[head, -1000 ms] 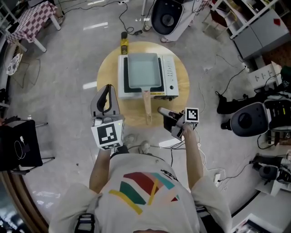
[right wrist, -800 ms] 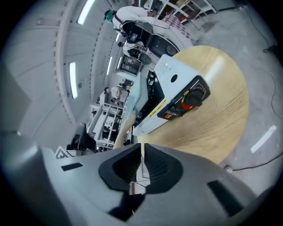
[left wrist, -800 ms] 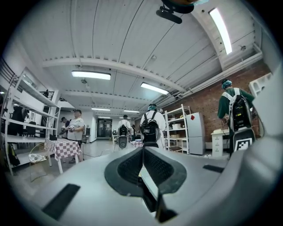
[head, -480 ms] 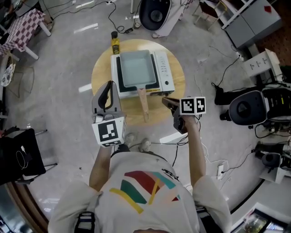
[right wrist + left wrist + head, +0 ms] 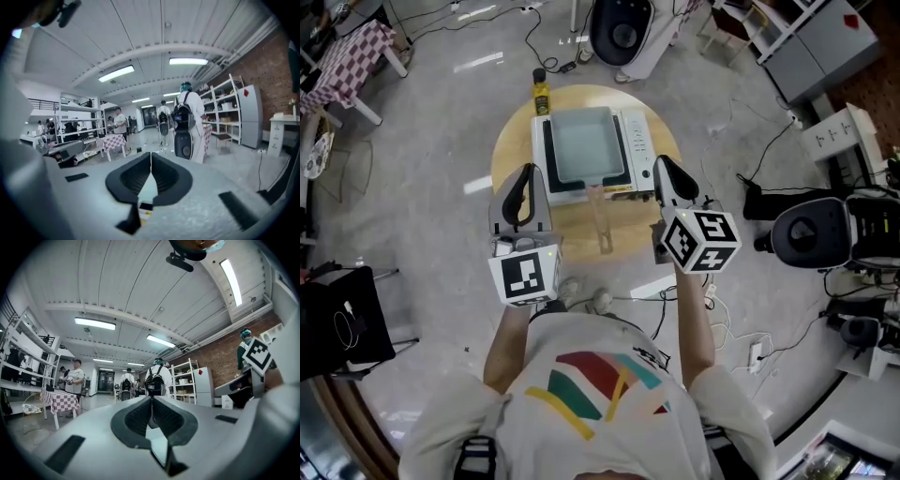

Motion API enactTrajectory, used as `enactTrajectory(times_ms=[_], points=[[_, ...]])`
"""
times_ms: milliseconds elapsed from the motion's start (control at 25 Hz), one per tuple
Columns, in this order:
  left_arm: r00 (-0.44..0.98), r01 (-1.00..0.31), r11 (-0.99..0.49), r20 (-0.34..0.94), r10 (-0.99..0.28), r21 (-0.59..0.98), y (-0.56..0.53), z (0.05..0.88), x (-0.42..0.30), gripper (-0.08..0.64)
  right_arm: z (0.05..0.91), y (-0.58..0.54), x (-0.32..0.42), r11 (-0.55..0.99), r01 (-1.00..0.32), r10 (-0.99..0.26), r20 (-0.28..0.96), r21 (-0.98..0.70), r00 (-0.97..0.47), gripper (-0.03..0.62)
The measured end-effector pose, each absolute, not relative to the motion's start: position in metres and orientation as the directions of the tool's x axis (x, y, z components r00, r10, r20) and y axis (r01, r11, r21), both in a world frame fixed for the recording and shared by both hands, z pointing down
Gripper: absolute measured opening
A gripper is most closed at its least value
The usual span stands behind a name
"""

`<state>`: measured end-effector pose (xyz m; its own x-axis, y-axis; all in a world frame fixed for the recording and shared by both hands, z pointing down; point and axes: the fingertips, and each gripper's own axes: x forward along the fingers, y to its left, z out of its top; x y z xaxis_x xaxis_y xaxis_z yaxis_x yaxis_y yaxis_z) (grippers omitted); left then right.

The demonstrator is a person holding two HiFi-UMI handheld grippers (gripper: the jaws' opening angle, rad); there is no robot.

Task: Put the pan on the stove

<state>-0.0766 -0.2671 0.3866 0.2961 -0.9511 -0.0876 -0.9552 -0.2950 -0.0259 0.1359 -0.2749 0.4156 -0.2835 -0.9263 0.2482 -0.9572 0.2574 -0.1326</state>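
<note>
At 12 o'clock on round wooden tabletop (image 5: 572, 230), grey rectangular pan (image 5: 584, 141) is sitting on white stove (image 5: 637, 141). Left gripper (image 5: 523, 178) and right gripper (image 5: 664, 169) are hovering, jaws pressed together, empty. Placing looks done; next is just backing off.

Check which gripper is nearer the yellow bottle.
Left. The left gripper hangs below the yellow bottle in the head view, on the stove's left side; the right gripper hangs at the stove's right front corner, farther off.
</note>
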Motion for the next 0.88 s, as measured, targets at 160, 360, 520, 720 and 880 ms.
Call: enactTrajectory(times_ms=[160, 360, 520, 720, 880], points=[[0.292, -0.956, -0.291, -0.11, -0.95, -0.024, -0.26, 0.375, -0.079, 0.011, 0.392, -0.261, 0.108, 0.314, -0.949, -0.942, 0.108, -0.038, -0.316, 0.003], [0.308, -0.951, -0.308, -0.067, -0.949, -0.023, -0.255, 0.381, -0.074, 0.011, 0.382, -0.245, 0.077, 0.35, -0.935, -0.936, -0.001, 0.055, -0.351, 0.003], [0.308, -0.952, -0.307, -0.062, -0.949, -0.023, -0.249, 0.386, -0.072, 0.011, 0.381, -0.234, 0.067, 0.341, -0.939, -0.937, -0.06, 0.053, -0.344, 0.003], [0.314, -0.949, -0.314, -0.07, -0.947, -0.016, -0.246, 0.385, -0.074, 0.011, 0.389, -0.223, 0.064, 0.305, -0.951, -0.95, -0.047, 0.057, -0.308, 0.0], [0.324, -0.946, -0.324, -0.081, -0.943, -0.015, -0.245, 0.387, -0.071, 0.011, 0.392, -0.219, 0.067, 0.296, -0.954, -0.954, -0.033, 0.05, -0.298, -0.002]])
